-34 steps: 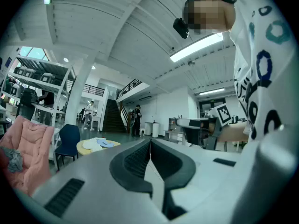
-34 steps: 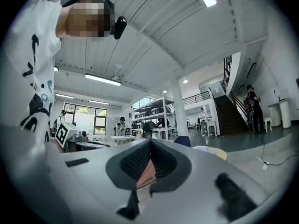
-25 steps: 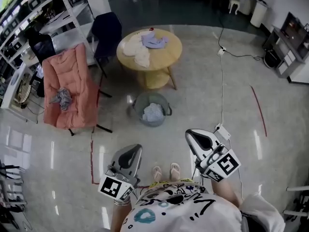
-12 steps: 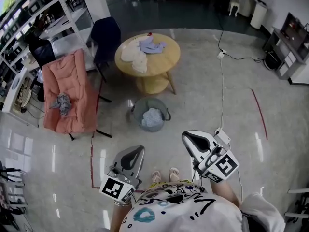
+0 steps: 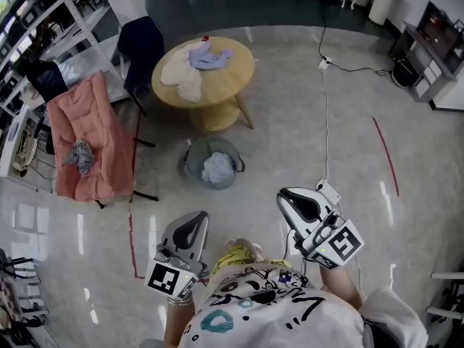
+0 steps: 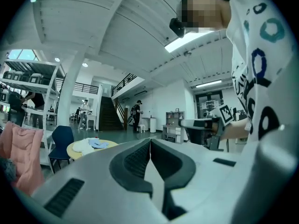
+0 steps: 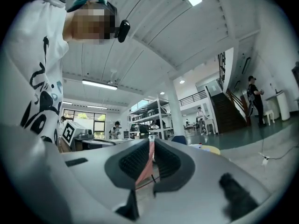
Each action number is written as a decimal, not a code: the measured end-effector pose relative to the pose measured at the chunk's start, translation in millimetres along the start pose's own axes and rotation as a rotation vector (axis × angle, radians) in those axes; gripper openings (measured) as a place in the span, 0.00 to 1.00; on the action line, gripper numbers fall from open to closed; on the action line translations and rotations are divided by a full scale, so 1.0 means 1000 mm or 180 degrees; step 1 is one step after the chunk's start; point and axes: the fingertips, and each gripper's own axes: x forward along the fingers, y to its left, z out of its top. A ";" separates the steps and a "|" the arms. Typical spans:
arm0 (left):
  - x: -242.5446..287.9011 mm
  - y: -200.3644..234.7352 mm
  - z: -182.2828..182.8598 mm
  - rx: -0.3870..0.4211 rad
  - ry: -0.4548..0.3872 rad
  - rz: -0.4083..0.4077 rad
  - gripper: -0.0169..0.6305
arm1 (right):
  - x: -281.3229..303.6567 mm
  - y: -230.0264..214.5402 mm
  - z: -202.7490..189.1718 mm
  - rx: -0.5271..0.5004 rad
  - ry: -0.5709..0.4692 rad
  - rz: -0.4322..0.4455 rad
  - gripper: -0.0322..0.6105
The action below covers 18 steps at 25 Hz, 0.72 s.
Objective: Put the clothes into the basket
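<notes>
The grey basket (image 5: 190, 159) stands on the floor ahead of me with a pale blue garment (image 5: 217, 169) in it. Behind it, a white cloth (image 5: 180, 75) and a light blue garment (image 5: 207, 57) lie on the round wooden table (image 5: 235, 69). A grey garment (image 5: 78, 154) lies on the pink folding chair (image 5: 101, 118) at the left. My left gripper (image 5: 193, 220) is shut and empty near my body, well short of the basket; its pads meet in the left gripper view (image 6: 150, 141). My right gripper (image 5: 290, 196) is shut too, held level, with nothing between its jaws (image 7: 152, 146).
A dark blue chair (image 5: 141, 42) stands behind the table. Shelving (image 5: 43, 20) runs along the left wall. A white cable (image 5: 325, 114) crosses the floor to a box by my right gripper. Red tape lines (image 5: 386, 154) mark the floor. People stand far off by the stairs (image 6: 136, 115).
The table, basket and pink chair have slid left in the head view as I moved. A leg has swung forward and hides my feet. Both grippers stay shut and empty.
</notes>
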 end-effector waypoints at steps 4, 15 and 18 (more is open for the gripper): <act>0.029 0.009 -0.002 0.0016 0.0057 -0.0060 0.05 | -0.006 -0.035 -0.013 0.0024 0.0049 -0.0242 0.10; 0.143 0.092 0.013 0.0059 0.0001 -0.0242 0.05 | 0.078 -0.128 0.005 0.0064 -0.0095 -0.0239 0.10; 0.168 0.125 0.025 0.0087 -0.0054 -0.0201 0.05 | 0.110 -0.150 0.021 0.0016 -0.0201 -0.0124 0.10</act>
